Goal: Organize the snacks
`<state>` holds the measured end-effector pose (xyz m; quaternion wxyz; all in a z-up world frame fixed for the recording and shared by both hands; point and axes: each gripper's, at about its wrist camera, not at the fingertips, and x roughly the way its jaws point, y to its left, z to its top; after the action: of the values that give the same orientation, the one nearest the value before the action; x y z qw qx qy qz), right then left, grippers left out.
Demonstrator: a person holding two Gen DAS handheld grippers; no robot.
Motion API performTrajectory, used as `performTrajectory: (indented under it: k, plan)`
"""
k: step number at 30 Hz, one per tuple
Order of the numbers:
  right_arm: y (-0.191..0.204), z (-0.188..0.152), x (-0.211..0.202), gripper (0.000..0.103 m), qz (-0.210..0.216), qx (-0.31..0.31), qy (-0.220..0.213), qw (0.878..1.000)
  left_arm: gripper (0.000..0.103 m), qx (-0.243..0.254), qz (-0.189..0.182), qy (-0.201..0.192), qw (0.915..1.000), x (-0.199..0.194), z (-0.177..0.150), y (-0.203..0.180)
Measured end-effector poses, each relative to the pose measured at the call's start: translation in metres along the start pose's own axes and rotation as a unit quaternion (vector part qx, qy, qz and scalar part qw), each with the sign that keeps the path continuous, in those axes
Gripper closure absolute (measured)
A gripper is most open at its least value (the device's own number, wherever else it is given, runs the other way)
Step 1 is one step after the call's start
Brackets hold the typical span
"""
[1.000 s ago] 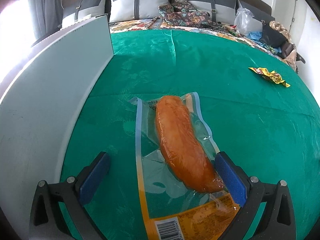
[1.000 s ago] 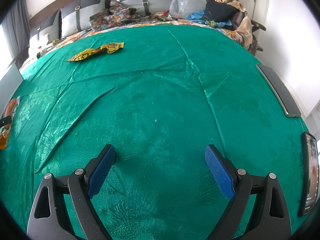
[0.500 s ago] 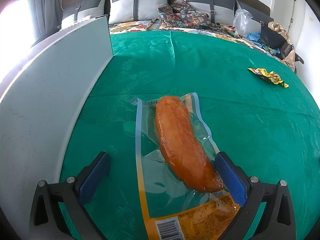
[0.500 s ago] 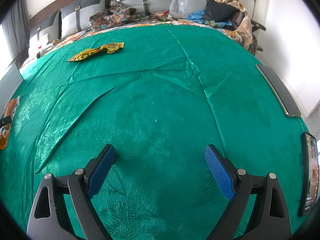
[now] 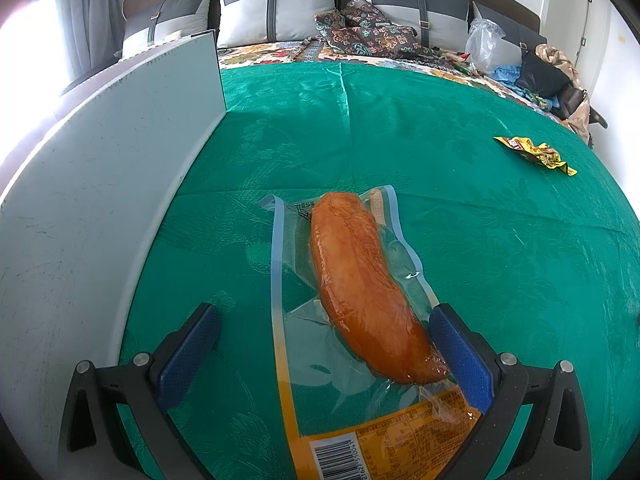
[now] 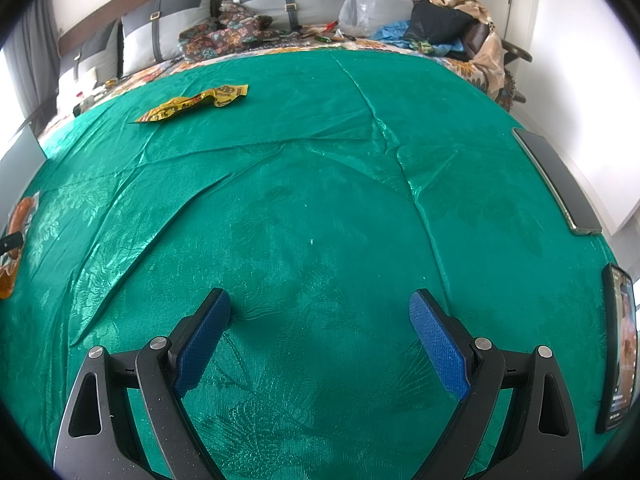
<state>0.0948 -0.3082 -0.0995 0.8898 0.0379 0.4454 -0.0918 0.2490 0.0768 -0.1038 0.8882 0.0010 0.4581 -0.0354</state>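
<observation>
A clear vacuum pack holding an orange sausage (image 5: 360, 292) lies flat on the green cloth (image 5: 460, 216), its barcode end nearest the camera. My left gripper (image 5: 324, 344) is open and straddles the pack's near half, the right pad close beside the sausage, the left pad apart from the wrapper. A crumpled yellow snack wrapper (image 5: 534, 152) lies far right. In the right wrist view my right gripper (image 6: 320, 332) is open over bare cloth, the yellow snack wrapper (image 6: 192, 102) far ahead to the left, the sausage pack (image 6: 16, 224) at the left edge.
A tall pale board (image 5: 92, 184) stands along the left of the cloth, close to my left gripper. Two phones (image 6: 560, 180) (image 6: 618, 344) lie at the right edge. Pillows (image 5: 276, 8), patterned fabric and bags fill the back.
</observation>
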Motion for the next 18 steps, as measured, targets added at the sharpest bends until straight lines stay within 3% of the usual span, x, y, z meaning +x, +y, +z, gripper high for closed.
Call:
performTrajectory:
  k: [3,6,9,11,12,13,15,16,18]
  plan:
    - [0.0,0.0,0.0,0.009,0.001,0.001,0.001,1.0,0.0,0.0,0.0,0.0,1.0,0.0,0.0,0.001]
    - [-0.002,0.016,0.003,0.01,0.012,0.014,0.041,0.999,0.0,0.0,-0.001,0.0,1.0,0.0,0.0,0.001]
    - [0.006,0.055,-0.002,0.01,0.084,0.077,0.024,0.993,0.0,-0.001,-0.001,-0.001,1.0,-0.001,0.0,0.001]
    - [0.026,0.094,0.011,0.01,0.13,0.104,0.036,0.985,0.0,-0.001,-0.001,-0.001,1.0,-0.001,0.0,0.0]
    - [0.037,0.112,0.017,0.01,0.135,0.107,0.037,0.984,0.0,-0.001,-0.001,-0.001,1.0,-0.001,0.0,0.001]
    - [0.051,0.132,0.023,0.01,0.133,0.093,0.028,0.986,0.0,-0.001,-0.002,-0.001,1.0,-0.001,0.0,0.001]
    - [0.097,0.176,0.037,0.011,0.105,-0.008,-0.003,0.994,0.0,-0.001,-0.002,-0.001,1.0,-0.001,0.0,0.0]
    - [0.123,0.197,0.05,0.011,0.083,-0.08,-0.011,0.993,0.0,-0.001,-0.003,-0.002,1.0,-0.001,0.0,0.0]
    - [0.151,0.22,0.075,0.011,0.039,-0.16,-0.006,0.986,0.0,-0.001,-0.003,-0.002,1.0,-0.002,0.0,0.0]
